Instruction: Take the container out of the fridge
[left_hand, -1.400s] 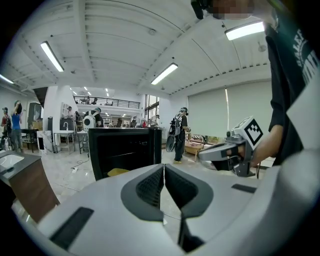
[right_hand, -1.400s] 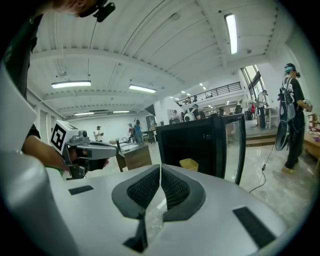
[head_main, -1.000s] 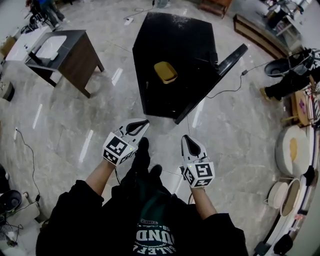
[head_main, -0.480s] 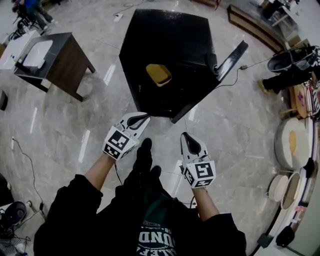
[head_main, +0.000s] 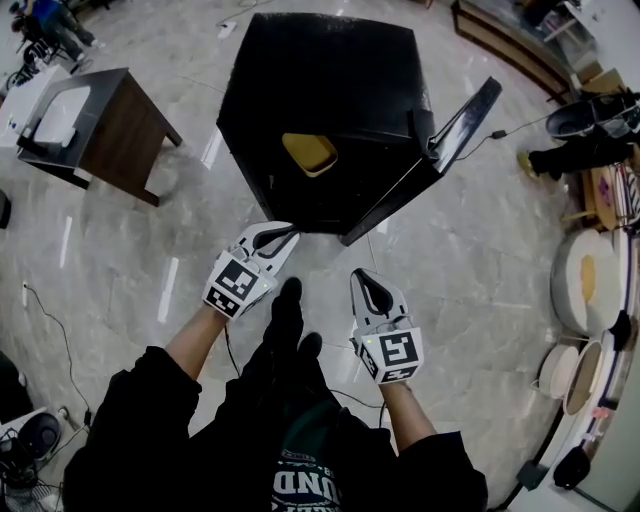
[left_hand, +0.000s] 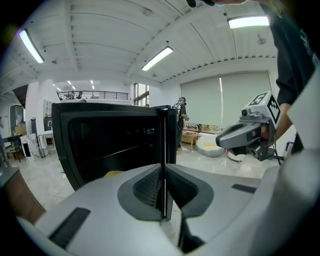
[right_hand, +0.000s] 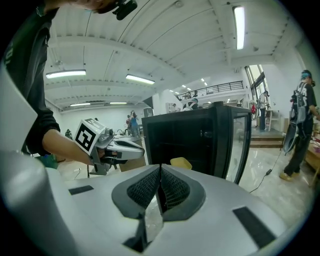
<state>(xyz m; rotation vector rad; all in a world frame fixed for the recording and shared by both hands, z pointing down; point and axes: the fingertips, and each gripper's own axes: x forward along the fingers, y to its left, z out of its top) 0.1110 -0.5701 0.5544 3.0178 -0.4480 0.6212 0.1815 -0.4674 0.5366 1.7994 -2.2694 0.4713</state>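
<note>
Head view: fridge (head_main: 330, 90) on marble floor (head_main: 130, 260)

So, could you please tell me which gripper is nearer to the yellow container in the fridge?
Left. The left gripper is just short of the open front of the fridge, nearly in line with the yellow container. The right gripper sits farther back, off toward the open door.

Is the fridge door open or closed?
Open. The door swings out to the side, and the yellow container shows inside the fridge.
</note>
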